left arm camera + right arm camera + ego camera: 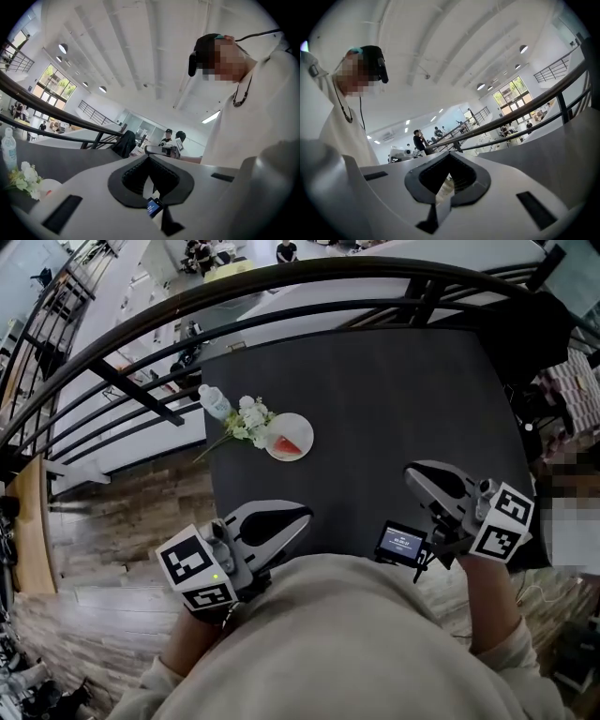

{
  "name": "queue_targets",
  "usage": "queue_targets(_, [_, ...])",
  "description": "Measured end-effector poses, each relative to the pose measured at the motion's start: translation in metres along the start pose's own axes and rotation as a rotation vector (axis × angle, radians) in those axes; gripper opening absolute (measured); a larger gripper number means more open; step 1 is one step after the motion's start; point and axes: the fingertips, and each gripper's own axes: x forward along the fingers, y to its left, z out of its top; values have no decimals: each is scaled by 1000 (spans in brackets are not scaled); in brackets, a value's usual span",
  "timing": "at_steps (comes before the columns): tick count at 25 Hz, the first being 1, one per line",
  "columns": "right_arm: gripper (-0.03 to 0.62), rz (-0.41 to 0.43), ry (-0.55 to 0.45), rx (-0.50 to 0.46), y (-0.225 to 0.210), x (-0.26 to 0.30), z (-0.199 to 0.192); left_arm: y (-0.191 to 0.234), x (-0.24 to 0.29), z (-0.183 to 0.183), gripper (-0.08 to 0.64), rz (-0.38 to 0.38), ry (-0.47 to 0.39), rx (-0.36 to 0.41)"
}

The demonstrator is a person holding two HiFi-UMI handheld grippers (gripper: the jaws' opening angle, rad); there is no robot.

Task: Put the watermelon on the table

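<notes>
A red watermelon slice [288, 443] lies on a small white plate [302, 430] on the dark table [394, 418], at its left side. My left gripper [302, 515] hangs near my body at the table's near left edge, shut and holding nothing. My right gripper [413, 472] is raised over the near right part of the table, also shut and with nothing in it. Both are well short of the plate. In the left gripper view the jaws [149, 158] meet, and the plate's rim [49, 186] shows low at the left. The right gripper view shows closed jaws [449, 156] too.
A bunch of white flowers [246, 420] and a clear water bottle [214, 401] lie beside the plate. A curved black railing [281, 292] runs behind the table over a drop to a lower floor. A small screen device [400, 543] sits by my right gripper.
</notes>
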Motion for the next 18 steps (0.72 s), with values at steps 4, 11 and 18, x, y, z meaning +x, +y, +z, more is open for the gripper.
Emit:
queue_targets(4, [14,15,-40,-4,17,-6,9,-2,0,4,3,-5,-20,17])
queue_targets(11, [14,14,-34,2,20,-4,11,-2,0,7,3,-5,-22,9])
queue_targets(18, [14,4,-42,-2,14,-7,7,3,-7,-4,3,1,-10,9])
